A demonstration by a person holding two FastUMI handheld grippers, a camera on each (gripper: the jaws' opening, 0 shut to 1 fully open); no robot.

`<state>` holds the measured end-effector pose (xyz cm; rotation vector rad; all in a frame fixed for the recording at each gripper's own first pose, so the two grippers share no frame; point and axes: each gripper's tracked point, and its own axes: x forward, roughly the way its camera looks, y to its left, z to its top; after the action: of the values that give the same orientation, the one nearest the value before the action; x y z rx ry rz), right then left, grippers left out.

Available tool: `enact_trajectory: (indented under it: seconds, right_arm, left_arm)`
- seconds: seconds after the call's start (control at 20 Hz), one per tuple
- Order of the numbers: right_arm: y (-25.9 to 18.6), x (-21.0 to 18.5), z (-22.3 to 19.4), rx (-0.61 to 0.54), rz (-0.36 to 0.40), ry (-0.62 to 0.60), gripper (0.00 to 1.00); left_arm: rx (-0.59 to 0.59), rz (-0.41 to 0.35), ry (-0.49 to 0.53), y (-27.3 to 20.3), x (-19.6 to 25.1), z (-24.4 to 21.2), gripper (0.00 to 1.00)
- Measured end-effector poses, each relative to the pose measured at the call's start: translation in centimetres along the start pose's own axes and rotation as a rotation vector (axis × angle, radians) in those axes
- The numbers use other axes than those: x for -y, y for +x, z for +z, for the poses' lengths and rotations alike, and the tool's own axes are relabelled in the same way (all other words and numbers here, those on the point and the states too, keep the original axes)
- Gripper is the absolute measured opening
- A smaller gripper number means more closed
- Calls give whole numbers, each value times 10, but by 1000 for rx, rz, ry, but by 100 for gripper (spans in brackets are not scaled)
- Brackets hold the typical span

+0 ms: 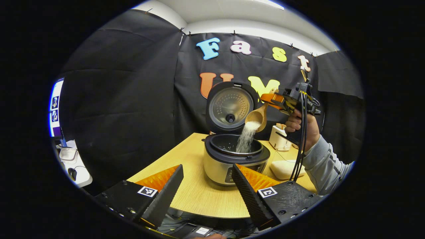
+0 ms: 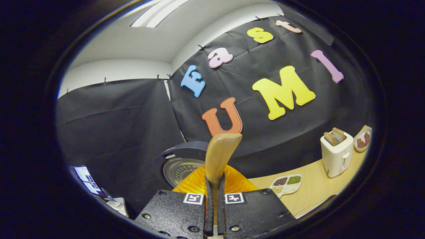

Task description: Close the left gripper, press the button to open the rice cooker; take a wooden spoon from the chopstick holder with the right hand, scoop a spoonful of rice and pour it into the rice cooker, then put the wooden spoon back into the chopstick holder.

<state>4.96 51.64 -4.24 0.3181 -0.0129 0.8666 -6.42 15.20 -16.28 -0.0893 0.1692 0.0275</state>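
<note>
The rice cooker [image 1: 235,159] sits on the wooden bench [image 1: 194,186], in the middle and back from the near edge. Its lid [image 1: 230,107] stands straight up, so the pot inside is open.

In the left gripper view, the left claw [image 1: 207,186] is low at the near edge of the bench. Its two fingers are wide apart and hold nothing. The rice cooker shows between them, farther off.

The right claw [image 1: 270,99] is up high, over the right side of the rice cooker. A hand [image 1: 303,127] in a grey sleeve [image 1: 323,162] holds it. This claw is clamped on the handle of the wooden spoon [image 1: 257,118]. The spoon is tipped down, and the rice [image 1: 246,137] runs out of its bowl in a white stream. The stream falls into the open pot.

In the right gripper view, the right claw [image 2: 214,199] has both fingers pressed tight on the handle of the wooden spoon [image 2: 220,154]. The handle sticks up between them. The lid [image 2: 181,166] of the rice cooker shows behind the claw.

A white toaster [image 2: 336,153] with bread in it stands near the far right edge of the bench. A small plate [image 2: 362,140] sits just beside it, at the far right corner. A white tray [image 2: 286,184] with little piles of grains lies nearer the middle. In the left gripper view, a white bowl [image 1: 284,168] sits to the right of the rice cooker.
</note>
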Motion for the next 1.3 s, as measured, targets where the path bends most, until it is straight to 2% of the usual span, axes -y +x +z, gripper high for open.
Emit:
enact_trajectory:
  seconds: [0.15,0.55,0.65,1.0,1.3]
  right_arm:
    - [-1,-5,-4,-7,13,-82,10]
    - [-6,-5,-19,-42,24,-175,10]
    - [-6,-12,-23,-57,58,-218,10]
    - [-17,-34,-35,-67,153,-496,10]
    - [-38,-39,-23,-9,173,-653,10]
  left_arm:
    - [9,5,1,0,0,1,95]
    - [7,11,12,-1,-1,-1,94]
    - [7,12,19,0,-1,-1,95]
    - [1,12,27,1,0,-1,94]
    - [19,4,63,1,2,3,94]
